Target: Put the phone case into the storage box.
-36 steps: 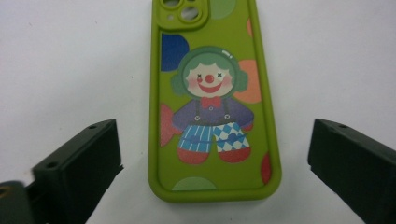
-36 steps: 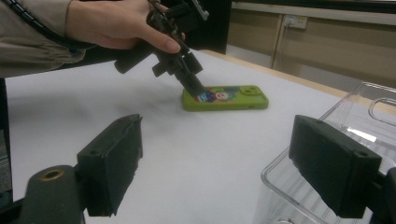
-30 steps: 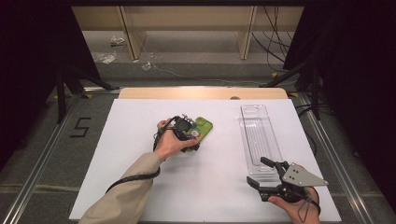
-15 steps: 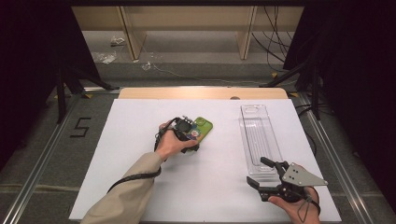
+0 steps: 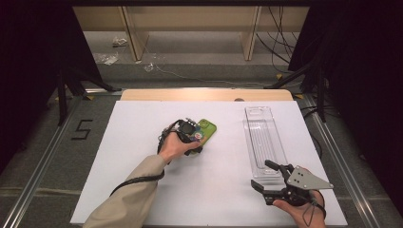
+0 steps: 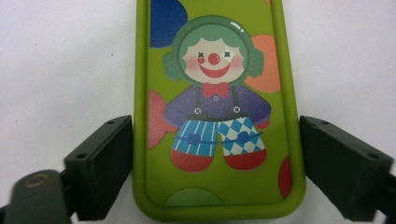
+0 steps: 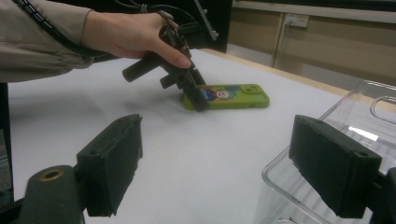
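1. A white table [image 5: 119, 161] filled the middle of the high view, with a bare wooden strip along its 12 o'clock edge.

2. A green phone case [image 5: 207, 129] lay flat on the white surface a little toward 11 o'clock from the table's centre. Its printed side faced up, showing a clown with green hair, a red bow tie and blue checked trousers.

3. The left gripper [image 5: 189, 136] was tilted down over the case's 7 o'clock end, gripped by the person's left hand [image 5: 174, 147], whose beige sleeve ran off toward 7 o'clock.

4. In the left gripper view the case [image 6: 215, 107] ran up between the two black jaws. The jaws were spread to about the width of the case, one on each long side. The left one stood at the case's edge and the right one just beside the other edge. I could not tell whether either was pressing on it.

5. In the right gripper view the left gripper [image 7: 196, 95] stood with its tips at the near end of the case [image 7: 229, 97].

6. A clear plastic tray [image 5: 263, 142] lay lengthwise at 2 o'clock from the table's centre, well apart from the case.

7. The right gripper [image 5: 269, 178] sat at 5 o'clock, held by the right hand [image 5: 299, 211], its jaws wide and empty, just beside the tray's near end.

8. In the right gripper view the tray's corner [image 7: 299, 186] showed between the jaws and under the right one.
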Tool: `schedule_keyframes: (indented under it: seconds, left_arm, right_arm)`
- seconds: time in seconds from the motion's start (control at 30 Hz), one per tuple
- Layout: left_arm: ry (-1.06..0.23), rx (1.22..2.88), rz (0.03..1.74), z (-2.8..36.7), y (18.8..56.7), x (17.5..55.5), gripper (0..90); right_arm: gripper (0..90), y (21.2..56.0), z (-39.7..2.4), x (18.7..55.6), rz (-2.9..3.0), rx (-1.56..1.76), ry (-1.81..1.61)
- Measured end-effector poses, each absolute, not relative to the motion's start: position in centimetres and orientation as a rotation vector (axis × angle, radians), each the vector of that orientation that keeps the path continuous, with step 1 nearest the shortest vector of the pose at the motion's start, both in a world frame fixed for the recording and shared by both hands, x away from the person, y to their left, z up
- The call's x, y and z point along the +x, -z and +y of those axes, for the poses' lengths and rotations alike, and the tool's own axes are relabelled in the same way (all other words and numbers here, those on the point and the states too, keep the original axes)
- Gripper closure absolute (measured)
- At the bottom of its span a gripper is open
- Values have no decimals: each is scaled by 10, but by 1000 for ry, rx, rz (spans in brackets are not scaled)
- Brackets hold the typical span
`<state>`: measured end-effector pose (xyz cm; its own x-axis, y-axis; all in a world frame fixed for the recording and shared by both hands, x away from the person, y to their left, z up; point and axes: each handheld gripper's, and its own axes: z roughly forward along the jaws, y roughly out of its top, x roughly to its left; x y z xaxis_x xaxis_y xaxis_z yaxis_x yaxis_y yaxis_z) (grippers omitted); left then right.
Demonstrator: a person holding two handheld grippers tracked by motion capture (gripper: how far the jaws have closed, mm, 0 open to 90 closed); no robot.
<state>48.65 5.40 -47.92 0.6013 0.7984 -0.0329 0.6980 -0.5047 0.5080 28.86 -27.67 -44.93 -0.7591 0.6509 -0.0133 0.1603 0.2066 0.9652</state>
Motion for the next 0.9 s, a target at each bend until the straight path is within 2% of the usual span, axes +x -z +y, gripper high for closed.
schedule_keyframes:
  seconds: [0.9]
  left_arm:
    - [-300, 2326, 1205, 54, 480, 483, 165]
  right_arm:
    - [184, 449, -276, 289, 2065, 750, -1577]
